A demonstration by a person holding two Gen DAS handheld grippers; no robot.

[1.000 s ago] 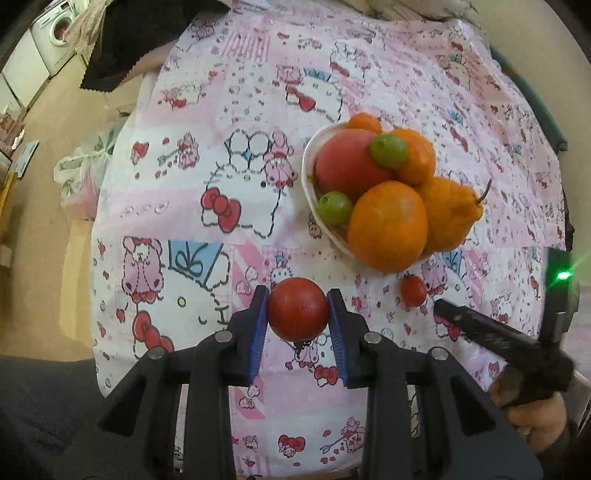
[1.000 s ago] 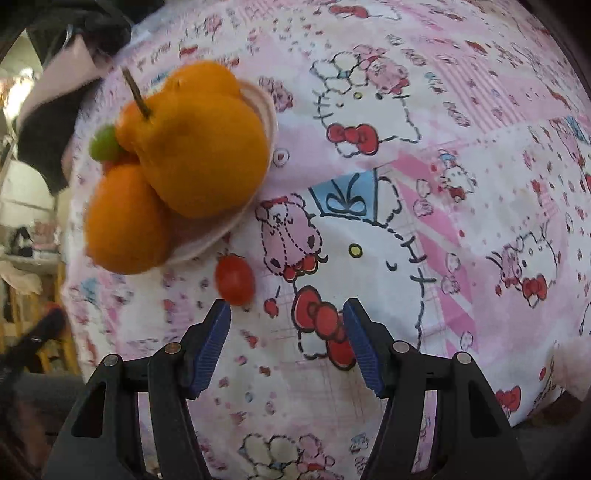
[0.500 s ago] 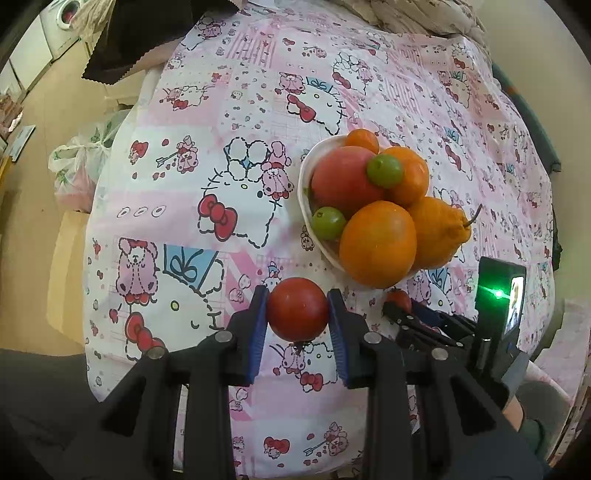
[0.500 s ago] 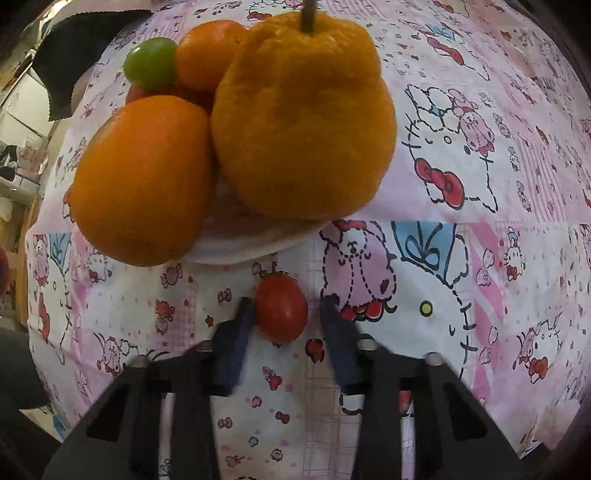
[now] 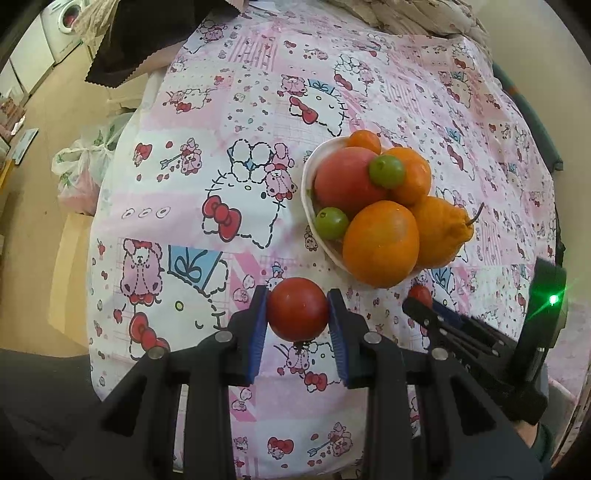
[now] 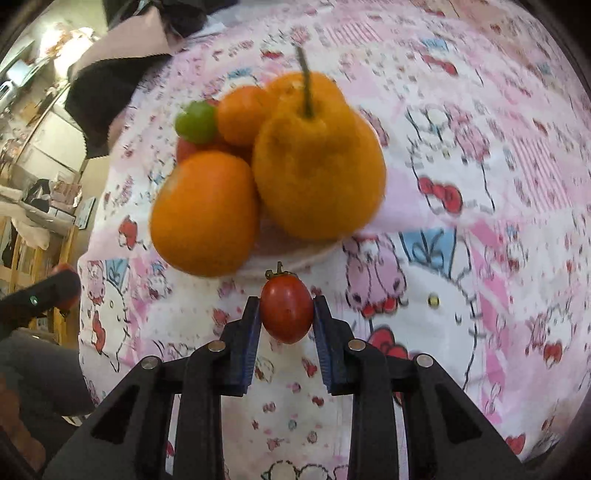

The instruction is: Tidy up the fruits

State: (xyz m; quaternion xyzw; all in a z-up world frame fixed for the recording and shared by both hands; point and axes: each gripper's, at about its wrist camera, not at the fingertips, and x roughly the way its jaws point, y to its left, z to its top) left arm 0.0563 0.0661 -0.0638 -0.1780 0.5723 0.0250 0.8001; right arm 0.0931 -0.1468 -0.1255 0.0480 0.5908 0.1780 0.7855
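My left gripper (image 5: pixel 297 317) is shut on a round red tomato (image 5: pixel 297 309), held above the cloth in front of the white bowl (image 5: pixel 309 192). The bowl is piled with oranges (image 5: pixel 380 243), a bumpy stemmed citrus (image 5: pixel 441 236), a large red fruit (image 5: pixel 347 181) and two green fruits (image 5: pixel 386 171). My right gripper (image 6: pixel 286 314) is shut on a small red cherry tomato (image 6: pixel 286 314) with a green stem, just in front of the bowl (image 6: pixel 295 254). The right gripper also shows in the left wrist view (image 5: pixel 424 302), right of the bowl.
The table wears a pink cartoon-cat cloth (image 5: pixel 229 177). A dark cloth (image 5: pixel 147 40) lies at the far left corner. Plastic bags (image 5: pixel 85 162) sit on the floor beyond the left edge. A washing machine (image 5: pixel 62 26) stands far left.
My right gripper moved up to the cherry tomato, closed on it and lifted it slightly. My left gripper kept holding the red tomato and rose a little.
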